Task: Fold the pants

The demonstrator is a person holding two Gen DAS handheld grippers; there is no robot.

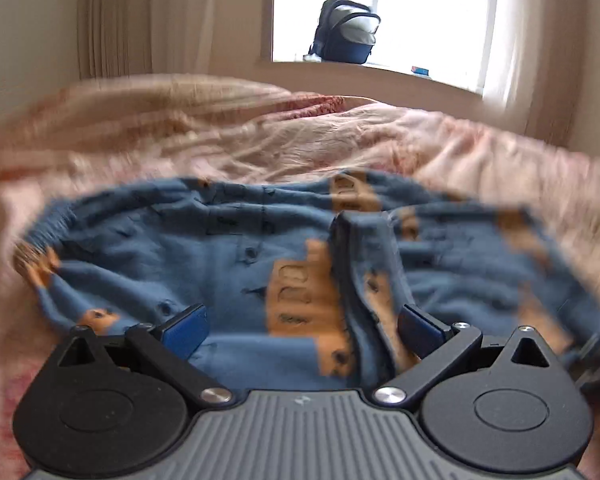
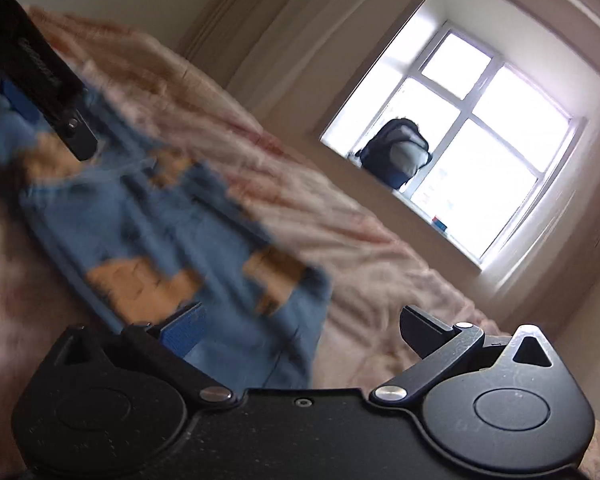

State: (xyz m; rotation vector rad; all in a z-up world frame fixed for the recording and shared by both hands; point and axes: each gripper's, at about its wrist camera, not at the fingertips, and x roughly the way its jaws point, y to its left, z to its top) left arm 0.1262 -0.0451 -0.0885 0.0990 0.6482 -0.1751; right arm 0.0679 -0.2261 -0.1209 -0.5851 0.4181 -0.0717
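Pants spread flat on the bed, blue with orange patches, blurred by motion. Left tongs spread wide, low over the cloth, a raised ridge of fabric between the fingers, nothing pinched. Right tongs spread too, near the hem end, empty. Best to close on the ridge squarely, lift slowly, keep edges aligned. Soft knit, limp, crumpled; quilt wrinkled, pinkish.
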